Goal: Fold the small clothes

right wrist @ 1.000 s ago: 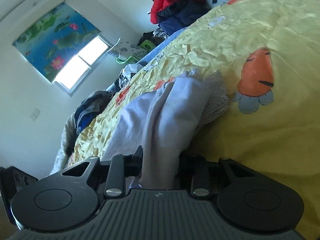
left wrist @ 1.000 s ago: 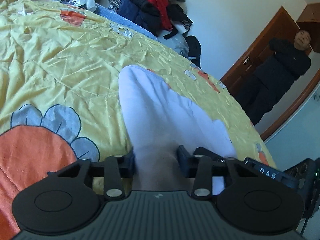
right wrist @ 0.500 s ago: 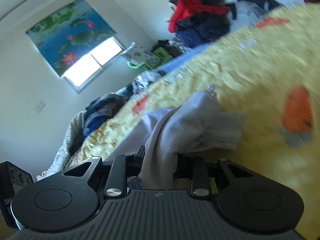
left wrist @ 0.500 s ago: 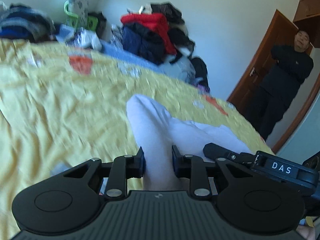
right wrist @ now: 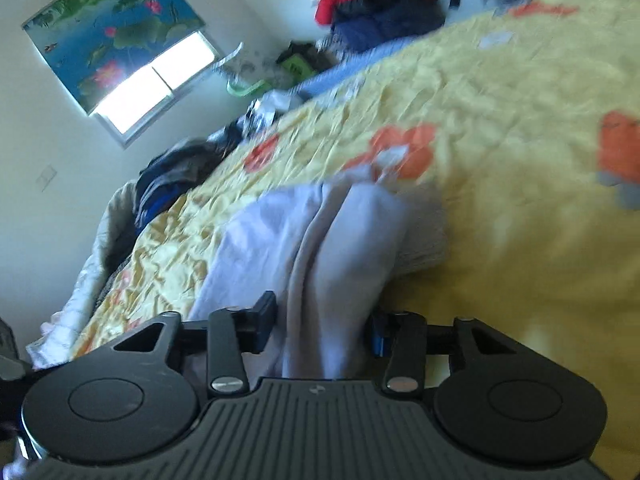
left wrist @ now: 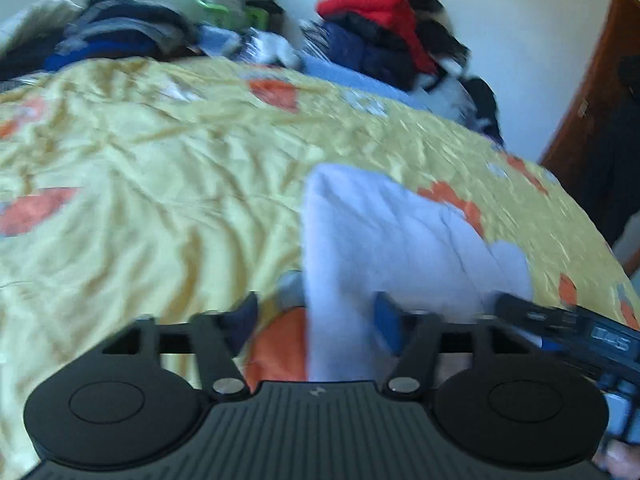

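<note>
A small white garment (left wrist: 380, 232) lies in a bunched fold on the yellow flowered bedcover (left wrist: 160, 180). Its near end runs between the fingers of my left gripper (left wrist: 316, 316), whose jaws are opening. A gap shows beside the left finger and the pads no longer pinch the cloth. In the right wrist view the same garment (right wrist: 340, 248) passes between the fingers of my right gripper (right wrist: 322, 326). Those jaws are opening too, and the cloth hangs loose between them. The right gripper's body (left wrist: 580, 332) shows low at the right of the left wrist view.
Heaps of red, navy and dark clothes (left wrist: 372, 40) are piled along the bed's far side. A brown door (left wrist: 592, 100) stands at the right with a person in dark clothes (left wrist: 624, 140) by it. A window with a flowered blind (right wrist: 160, 76) is on the wall.
Both grippers were shut on the white garment; their jaws have now spread apart and the cloth sits loose. Both hands have drawn back and risen a little above the bed.
</note>
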